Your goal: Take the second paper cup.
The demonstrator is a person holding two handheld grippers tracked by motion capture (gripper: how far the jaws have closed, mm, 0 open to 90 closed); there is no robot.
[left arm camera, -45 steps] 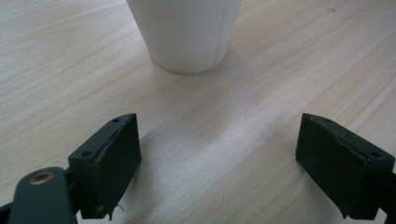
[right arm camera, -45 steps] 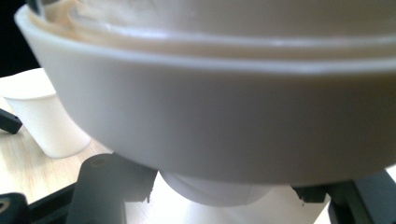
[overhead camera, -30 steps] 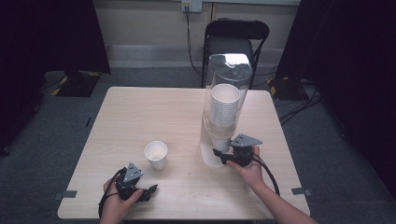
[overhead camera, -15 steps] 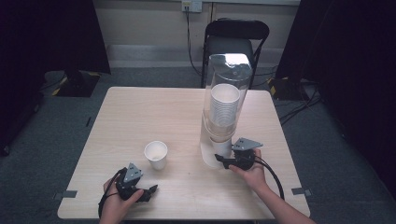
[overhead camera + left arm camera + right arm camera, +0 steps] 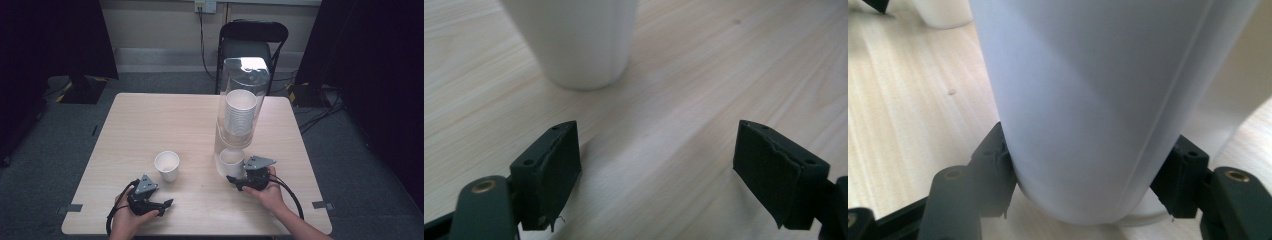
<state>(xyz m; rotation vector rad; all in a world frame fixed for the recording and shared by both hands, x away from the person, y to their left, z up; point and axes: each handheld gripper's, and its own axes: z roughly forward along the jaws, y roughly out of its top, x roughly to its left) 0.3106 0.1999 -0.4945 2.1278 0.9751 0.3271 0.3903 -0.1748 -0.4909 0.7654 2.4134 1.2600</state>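
Observation:
A clear tube dispenser [image 5: 244, 80] stands on the table's right half with a stack of white paper cups [image 5: 240, 112] inside. The lowest cup [image 5: 231, 159] hangs out of its bottom. My right gripper [image 5: 235, 179] is shut on that cup [image 5: 1098, 100], one jaw pressed against each side near its base. A single white cup [image 5: 167, 166] stands upright on the table left of the dispenser. My left gripper [image 5: 167, 202] rests near the front edge, open and holding nothing, with that single cup [image 5: 579, 40] just ahead of its jaws [image 5: 656, 165].
The light wooden table [image 5: 150, 120] has bare room at its back and left. A black chair [image 5: 252, 37] stands behind the far edge, close to the dispenser. Cables trail from both grippers toward the front edge.
My right gripper has dropped slightly and come a little toward the person, still at the dispenser's bottom cup. The left gripper and the single cup have not moved.

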